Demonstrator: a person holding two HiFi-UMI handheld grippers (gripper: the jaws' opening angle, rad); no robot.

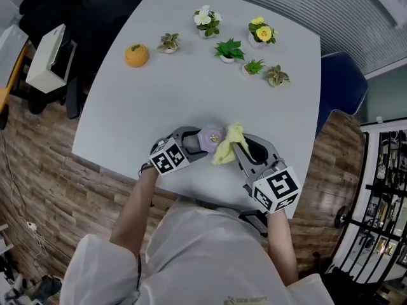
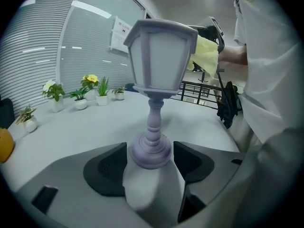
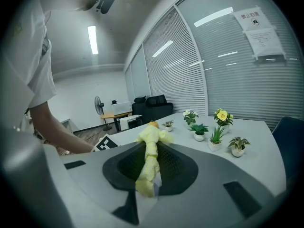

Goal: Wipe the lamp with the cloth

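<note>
A small lilac lantern-shaped lamp [image 2: 159,75] stands upright between my left gripper's jaws, which are shut on its round base [image 2: 151,152]. In the head view the lamp [image 1: 210,136] shows from above near the table's front edge, with my left gripper [image 1: 191,143] at its left. My right gripper [image 1: 240,149] is shut on a yellow cloth [image 1: 227,144], which touches the lamp's right side. In the right gripper view the cloth [image 3: 148,161] runs along the closed jaws as a narrow strip. In the left gripper view the cloth [image 2: 205,56] hangs just behind the lamp's shade.
The grey table [image 1: 127,113] carries several small potted plants [image 1: 229,49] in a row at the far side and an orange fruit-like ornament [image 1: 136,55] at far left. A blue chair [image 1: 340,84] stands at right, black seating [image 1: 89,5] at the far left.
</note>
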